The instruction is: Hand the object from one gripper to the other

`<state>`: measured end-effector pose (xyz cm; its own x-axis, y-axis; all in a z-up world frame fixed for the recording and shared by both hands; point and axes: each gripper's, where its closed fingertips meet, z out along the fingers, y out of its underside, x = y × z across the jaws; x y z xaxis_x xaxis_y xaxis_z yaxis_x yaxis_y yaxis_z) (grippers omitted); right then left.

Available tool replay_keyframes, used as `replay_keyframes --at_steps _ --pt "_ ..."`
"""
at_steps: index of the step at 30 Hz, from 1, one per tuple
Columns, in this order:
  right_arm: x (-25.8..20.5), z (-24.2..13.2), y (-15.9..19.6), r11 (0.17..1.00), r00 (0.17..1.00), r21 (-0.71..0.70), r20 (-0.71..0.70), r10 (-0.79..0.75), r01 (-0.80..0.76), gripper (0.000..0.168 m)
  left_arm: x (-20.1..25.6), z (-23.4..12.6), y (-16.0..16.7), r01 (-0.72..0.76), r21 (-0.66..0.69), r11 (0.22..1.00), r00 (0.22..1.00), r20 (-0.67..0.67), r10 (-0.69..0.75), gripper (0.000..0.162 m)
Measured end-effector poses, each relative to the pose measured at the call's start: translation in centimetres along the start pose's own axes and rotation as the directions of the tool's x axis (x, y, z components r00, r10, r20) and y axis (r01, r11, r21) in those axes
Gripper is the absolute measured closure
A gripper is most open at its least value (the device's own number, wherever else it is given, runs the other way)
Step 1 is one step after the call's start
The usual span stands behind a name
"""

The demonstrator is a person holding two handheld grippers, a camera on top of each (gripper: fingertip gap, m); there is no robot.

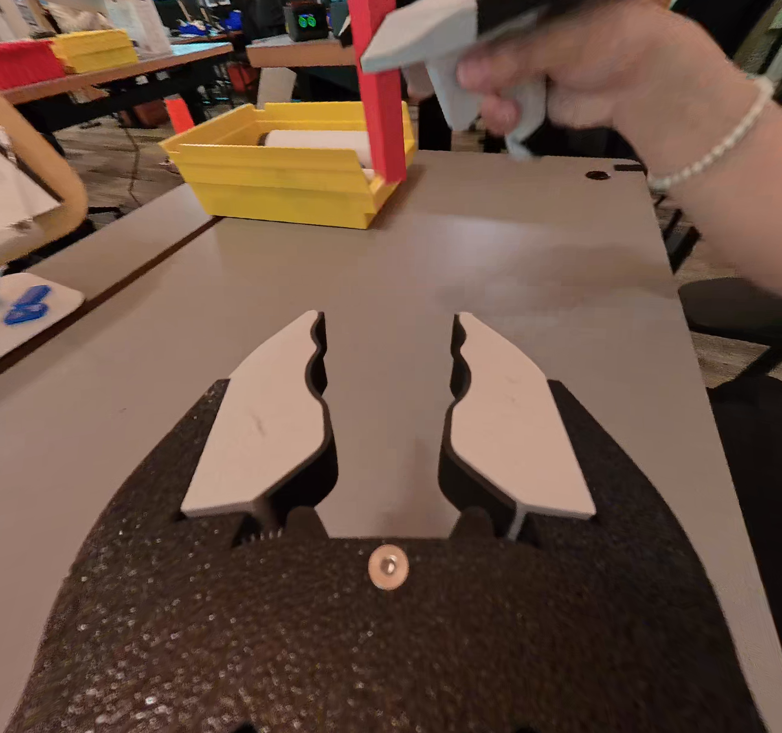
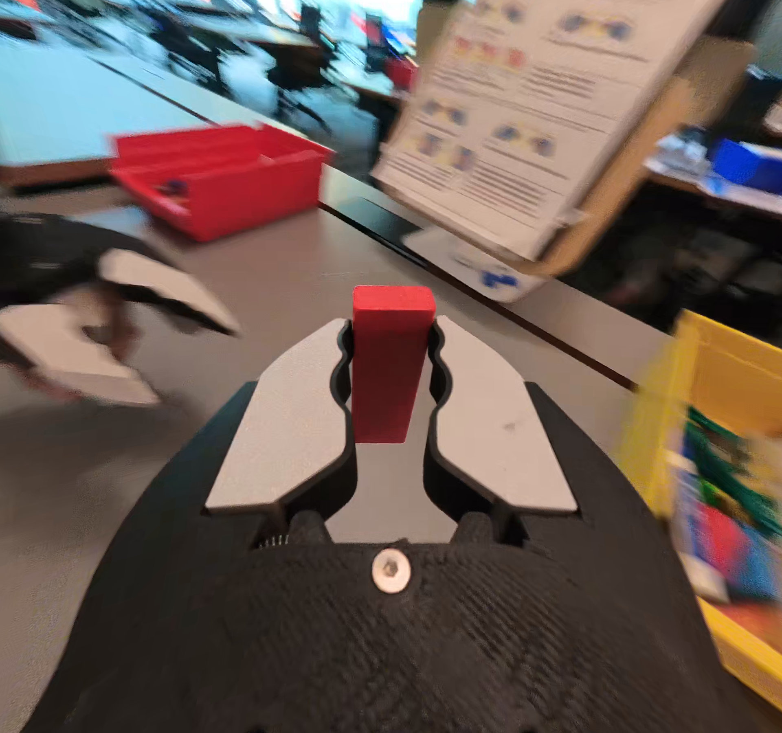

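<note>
A: Looking first at the containers: a yellow plastic bin (image 1: 292, 179) stands on the grey tabletop (image 1: 508, 255), and a white roll (image 1: 317, 139) lies inside it. In the right wrist view a red plastic tray (image 2: 237, 179) sits on the far side of the tabletop, with some small dark thing inside that is too blurred to name. At the right edge of that view another yellow bin (image 2: 719, 374) holds green, blue and red items, also blurred.

B: And the object of the task?

A: The long red rectangular block (image 2: 391, 365) is in the right gripper (image 2: 391, 332), whose grey fingers are closed on its two sides. It is in the air above the tabletop, in front of the yellow plastic bin. From the left wrist view the block (image 1: 376, 86) stands nearly upright, its long axis almost vertical, with the top leaning a little to the left. A hand (image 1: 592, 78) with a bracelet holds this gripper (image 1: 372, 57).

B: The left gripper?

A: The left gripper (image 1: 387, 332) is spread apart with nothing between its fingers, low over the tabletop, apart from the block. It shows also, blurred, at the left of the right wrist view (image 2: 186, 357).
</note>
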<state>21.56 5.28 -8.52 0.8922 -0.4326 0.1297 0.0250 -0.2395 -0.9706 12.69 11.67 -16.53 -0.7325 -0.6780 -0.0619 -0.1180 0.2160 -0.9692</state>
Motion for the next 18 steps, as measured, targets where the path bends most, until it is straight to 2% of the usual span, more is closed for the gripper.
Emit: replay_keyframes --at_steps 4,6,8,10,12,18 --pt "13.3 -2.0 0.4 0.962 0.948 -0.258 -0.318 0.000 -0.086 0.134 -1.8 -1.3 -0.4 0.038 0.016 0.999 0.998 0.047 -0.039 0.114" --pt "17.9 -1.9 0.6 0.931 0.924 -0.341 -0.382 -0.012 -0.129 0.134 -2.5 -1.9 -0.5 0.046 0.015 0.999 0.997 0.067 -0.047 0.117" --pt "22.2 -0.8 2.3 0.884 0.903 -0.421 -0.431 0.004 -0.205 0.134 -3.3 -2.6 -0.6 0.044 0.009 0.999 0.995 0.092 -0.044 0.120" --pt "24.3 0.8 5.4 0.807 0.904 -0.502 -0.419 0.089 -0.311 0.134 -4.1 -3.4 -0.6 0.040 -0.002 0.999 0.991 0.128 -0.039 0.125" --pt "25.7 1.8 8.3 0.734 0.892 -0.569 -0.438 0.112 -0.371 0.134 -4.7 -4.2 -0.6 0.037 -0.017 0.999 0.988 0.153 -0.034 0.125" --pt "27.4 2.6 14.4 0.580 0.889 -0.732 -0.458 -0.032 -0.356 0.135 -6.8 -6.6 -0.9 0.075 0.015 0.997 0.977 0.200 -0.076 0.122"
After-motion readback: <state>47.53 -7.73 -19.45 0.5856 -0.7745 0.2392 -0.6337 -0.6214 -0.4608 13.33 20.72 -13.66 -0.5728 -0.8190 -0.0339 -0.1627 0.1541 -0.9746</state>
